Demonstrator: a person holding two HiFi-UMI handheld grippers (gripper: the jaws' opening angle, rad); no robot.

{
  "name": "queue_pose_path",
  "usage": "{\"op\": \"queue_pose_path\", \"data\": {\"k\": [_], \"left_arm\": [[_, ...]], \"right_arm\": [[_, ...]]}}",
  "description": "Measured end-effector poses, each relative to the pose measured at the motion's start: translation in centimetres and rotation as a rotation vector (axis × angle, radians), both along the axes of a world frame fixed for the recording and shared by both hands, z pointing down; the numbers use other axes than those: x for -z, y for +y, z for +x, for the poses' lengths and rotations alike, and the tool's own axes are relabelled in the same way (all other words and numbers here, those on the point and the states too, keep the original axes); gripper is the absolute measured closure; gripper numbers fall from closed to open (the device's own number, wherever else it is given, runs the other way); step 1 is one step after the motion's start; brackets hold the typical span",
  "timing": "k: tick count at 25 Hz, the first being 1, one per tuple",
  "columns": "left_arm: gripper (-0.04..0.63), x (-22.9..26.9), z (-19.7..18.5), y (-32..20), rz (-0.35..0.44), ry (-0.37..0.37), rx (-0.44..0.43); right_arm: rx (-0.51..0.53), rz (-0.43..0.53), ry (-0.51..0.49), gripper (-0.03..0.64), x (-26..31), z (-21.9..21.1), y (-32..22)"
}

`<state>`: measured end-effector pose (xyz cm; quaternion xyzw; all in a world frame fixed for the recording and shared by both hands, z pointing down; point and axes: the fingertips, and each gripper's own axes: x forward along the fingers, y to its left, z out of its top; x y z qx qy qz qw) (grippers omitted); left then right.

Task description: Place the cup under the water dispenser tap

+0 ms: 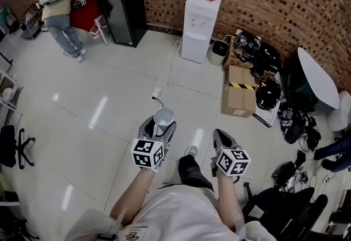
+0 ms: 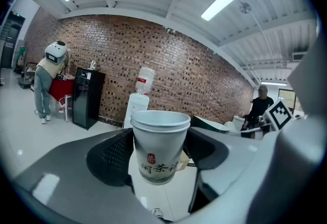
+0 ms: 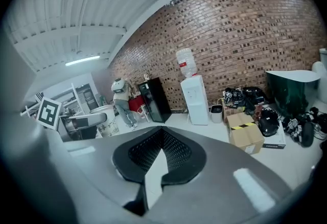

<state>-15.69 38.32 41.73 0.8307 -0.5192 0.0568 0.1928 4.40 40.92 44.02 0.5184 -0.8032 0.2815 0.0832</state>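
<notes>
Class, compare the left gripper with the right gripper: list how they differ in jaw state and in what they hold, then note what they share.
1. The left gripper has its jaws standing apart; the right gripper has its jaws closed together.
2. The left gripper grips a white paper cup upright between its jaws; the right gripper holds nothing.
Shared: both have grey bodies with black jaw linings.

left gripper [image 1: 163, 124] — jaws clamped on cup [image 2: 160, 146]; right gripper [image 1: 219, 135] — jaws together
</notes>
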Motion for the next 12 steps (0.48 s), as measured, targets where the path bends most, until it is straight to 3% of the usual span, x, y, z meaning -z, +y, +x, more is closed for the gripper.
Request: {"op": "queue_pose_path", "data": {"k": [12], "left_arm": [[0.267,2.0,5.8,-17.8,0.039,-0.015,0.044]], "right_arm": [[0.029,0.046,-0.021,0.617,1.9,7.5,-18.2]]}}
